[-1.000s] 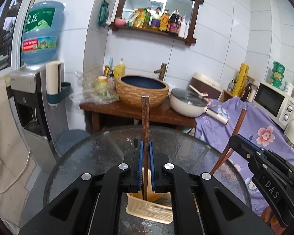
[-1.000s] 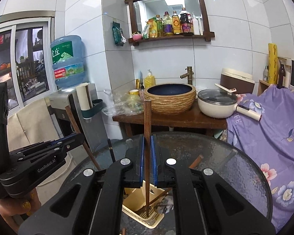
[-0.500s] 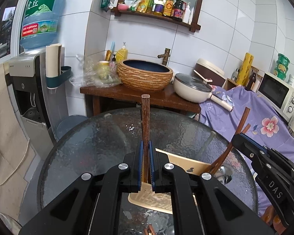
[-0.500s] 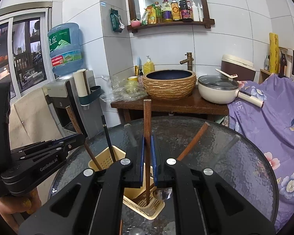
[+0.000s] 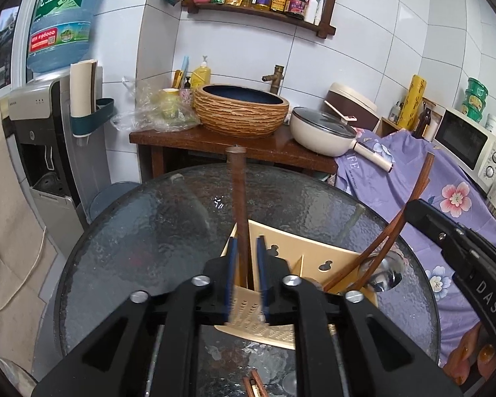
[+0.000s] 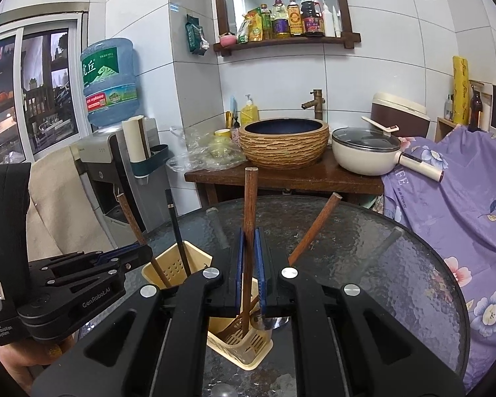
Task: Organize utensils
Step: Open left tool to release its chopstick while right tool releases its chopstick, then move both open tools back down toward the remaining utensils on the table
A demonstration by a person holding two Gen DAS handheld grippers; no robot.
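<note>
A beige perforated utensil holder [image 5: 314,254] [image 6: 178,264] stands on the round glass table [image 5: 148,231]. My left gripper [image 5: 245,241] [image 6: 145,251] hangs just over the holder's left compartment. Its jaws are opening, and a brown wooden chopstick [image 5: 238,192] stands loose between the pads with a gap on each side. My right gripper [image 6: 249,231] [image 5: 416,208] has its pads against a second wooden chopstick [image 6: 249,205] and the jaws are just starting to part. That chopstick's lower end reaches into the holder. A black chopstick [image 6: 177,228], another brown one [image 6: 314,231] and a metal spoon [image 5: 383,274] rest in the holder.
More brown chopsticks [image 5: 254,387] lie on the glass near my left gripper. Behind the table are a wooden stand with a woven basin [image 5: 241,112] and a cream pan [image 5: 324,129]. A water dispenser [image 5: 49,139] stands left and a purple floral cloth [image 5: 446,192] right.
Both grippers have sunk toward the holder, carrying their chopsticks down into it. The left jaws, shut on their chopstick before, now stand apart from it.
</note>
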